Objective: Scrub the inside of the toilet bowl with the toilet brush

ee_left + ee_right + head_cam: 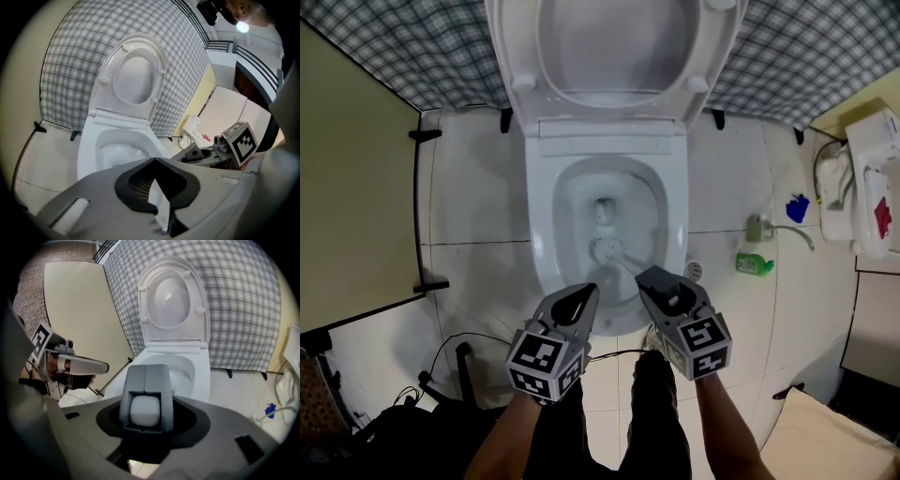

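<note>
The right claw [647,277] is pinching the toilet brush [606,249] inside the bowl [542,234]; the left claw [584,292] is hovering pressed together.

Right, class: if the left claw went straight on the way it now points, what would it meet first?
Probably the white ceramic toilet bowl: the left claw points down at its near rim, nothing visible between. Depth is unclear; it might land just inside instead.
</note>
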{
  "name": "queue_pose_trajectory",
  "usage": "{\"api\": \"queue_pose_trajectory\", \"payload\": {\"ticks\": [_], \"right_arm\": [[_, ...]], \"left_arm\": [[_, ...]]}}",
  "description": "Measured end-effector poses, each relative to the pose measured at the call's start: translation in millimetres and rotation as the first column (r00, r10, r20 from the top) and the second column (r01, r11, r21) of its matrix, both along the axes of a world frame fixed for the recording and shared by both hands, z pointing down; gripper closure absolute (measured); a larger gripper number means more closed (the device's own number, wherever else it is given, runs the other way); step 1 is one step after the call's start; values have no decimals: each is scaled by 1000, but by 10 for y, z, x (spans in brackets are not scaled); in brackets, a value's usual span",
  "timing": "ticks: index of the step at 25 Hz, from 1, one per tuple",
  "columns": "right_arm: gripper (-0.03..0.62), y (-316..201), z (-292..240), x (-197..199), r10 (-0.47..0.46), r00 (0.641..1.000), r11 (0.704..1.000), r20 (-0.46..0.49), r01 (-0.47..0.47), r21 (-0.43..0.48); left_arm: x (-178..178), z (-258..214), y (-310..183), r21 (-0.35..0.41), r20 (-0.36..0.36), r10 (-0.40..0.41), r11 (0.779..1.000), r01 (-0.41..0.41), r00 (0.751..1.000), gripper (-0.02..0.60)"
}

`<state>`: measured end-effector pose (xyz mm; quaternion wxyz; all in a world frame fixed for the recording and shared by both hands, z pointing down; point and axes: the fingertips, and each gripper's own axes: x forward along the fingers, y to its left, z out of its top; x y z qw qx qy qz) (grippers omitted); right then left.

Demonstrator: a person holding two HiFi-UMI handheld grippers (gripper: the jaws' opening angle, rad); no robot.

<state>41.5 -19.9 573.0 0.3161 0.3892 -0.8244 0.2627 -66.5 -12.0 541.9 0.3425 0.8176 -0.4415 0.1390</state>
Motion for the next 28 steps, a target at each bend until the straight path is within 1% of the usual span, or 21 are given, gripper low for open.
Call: {"api": "queue_pose_trajectory", "payload": {"ticks": [5,8,10,12,15,21,24,28], "right_arm": [[388,2,14,227,59,996,998,-67,-60,-15],[390,-24,29,317,75,991,997,-111,-78,-18],[390,-77,43,400,94,985,995,-145,-95,0],[398,-156,45,466,118,980,993,-160,-116,25],[398,-283,51,475,138,979,990,-153,-133,43],[399,-609,50,371,159,980,985,-123,-149,85],[399,-789,-8,269,171,981,980,-92,-160,115],[401,-958,-56,70,156,986,979,-51,-147,144]], "left_arm": [[30,-21,56,1,-3,8,1000,-8,1000,572],[30,-37,73,0,-3,10,1000,-10,1000,572],[26,-47,80,1,-3,10,1000,-10,1000,572],[13,-54,81,2,-1,10,1000,-10,1000,572],[-27,-52,91,1,5,9,1000,-9,1000,572],[-104,-32,87,-5,18,7,1000,-7,1000,572],[-148,-22,67,-5,16,-1,1000,1,1000,572],[-198,-23,72,-6,13,-8,1000,8,1000,572]]}}
